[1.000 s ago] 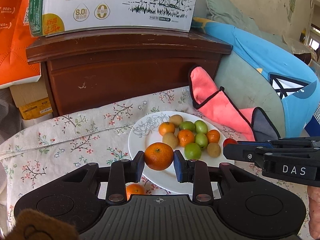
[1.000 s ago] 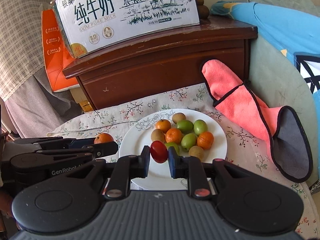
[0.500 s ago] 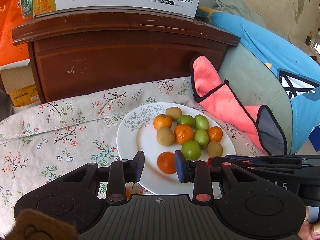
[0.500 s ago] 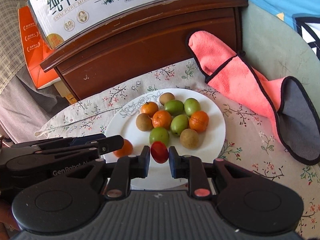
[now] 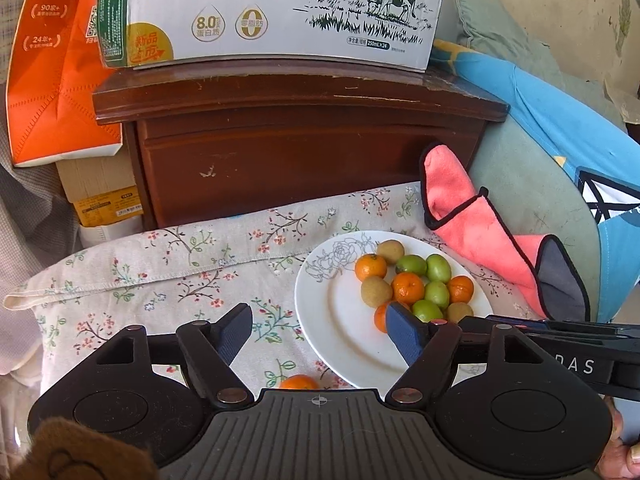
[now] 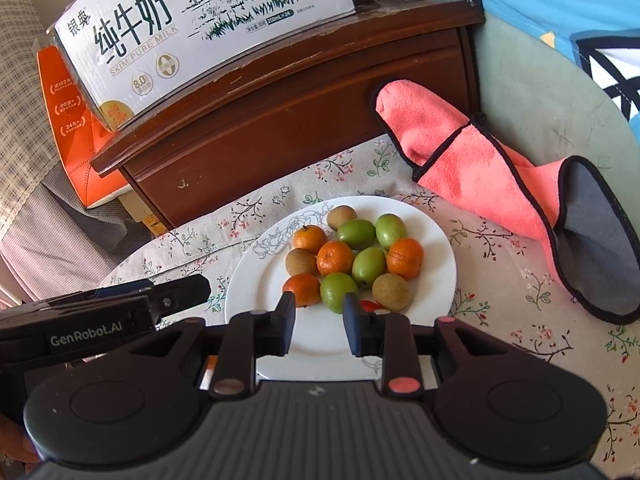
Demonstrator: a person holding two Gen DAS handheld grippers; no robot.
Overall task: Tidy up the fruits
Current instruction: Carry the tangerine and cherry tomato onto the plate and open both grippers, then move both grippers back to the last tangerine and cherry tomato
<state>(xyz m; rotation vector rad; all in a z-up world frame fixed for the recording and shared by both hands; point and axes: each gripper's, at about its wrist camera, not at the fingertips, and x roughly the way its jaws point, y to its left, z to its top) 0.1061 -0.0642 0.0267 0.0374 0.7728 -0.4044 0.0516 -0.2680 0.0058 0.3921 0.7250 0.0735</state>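
Observation:
A white plate (image 5: 332, 300) on the floral cloth holds a cluster of oranges, green fruits and brown fruits (image 6: 335, 258). My left gripper (image 5: 320, 328) hovers over the plate's left rim, jaws opening wide with nothing between them. The orange (image 5: 379, 316) it carried lies on the plate, half hidden by its right finger. My right gripper (image 6: 320, 320) is over the plate's near edge, jaws opening and empty. A small red fruit (image 6: 370, 305) rests on the plate just beyond its right finger. Another orange (image 5: 299, 382) lies on the cloth near the plate.
A dark wooden cabinet (image 5: 304, 152) with a milk carton box (image 5: 272, 12) stands behind the cloth. A pink and grey towel (image 6: 500, 176) lies right of the plate. An orange bag (image 5: 56, 64) is at the far left. A blue garment (image 5: 560, 120) is draped at right.
The left gripper let go of its orange onto the plate and opened wide. The right gripper released the red fruit, which now lies on the plate.

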